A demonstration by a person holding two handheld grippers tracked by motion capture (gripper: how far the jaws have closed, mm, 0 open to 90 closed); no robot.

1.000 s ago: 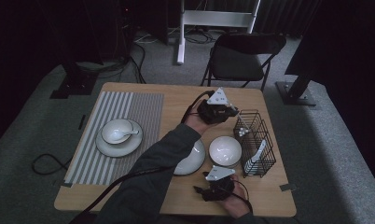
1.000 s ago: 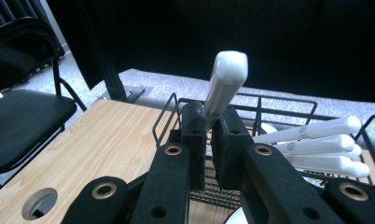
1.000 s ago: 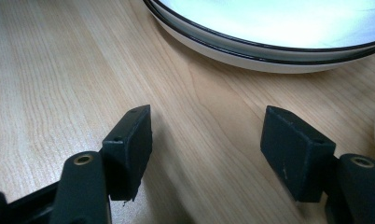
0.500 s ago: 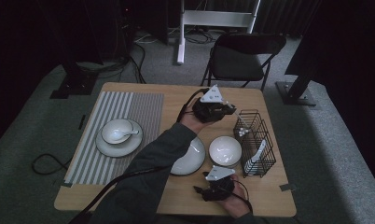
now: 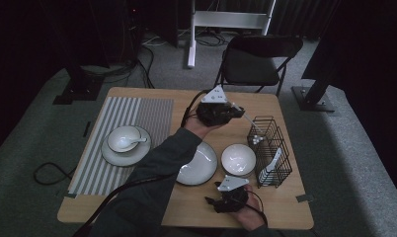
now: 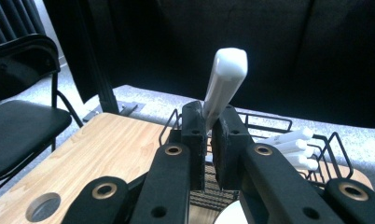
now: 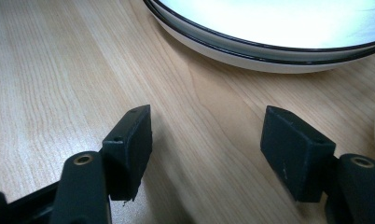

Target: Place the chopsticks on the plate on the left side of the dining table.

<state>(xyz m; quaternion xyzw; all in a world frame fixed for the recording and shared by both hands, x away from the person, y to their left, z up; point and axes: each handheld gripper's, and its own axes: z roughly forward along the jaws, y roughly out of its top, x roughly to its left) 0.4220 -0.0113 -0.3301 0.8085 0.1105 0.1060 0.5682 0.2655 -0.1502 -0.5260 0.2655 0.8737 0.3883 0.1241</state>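
We see the left gripper [image 6: 209,140] pinching a white spoon [image 6: 225,81] by its handle, above the wire rack [image 5: 268,150]. We judge it light, stiff, glazed-slippery, breakable: grip mid-handle. The right gripper [image 7: 206,154] rests spread on the table [image 7: 59,70].
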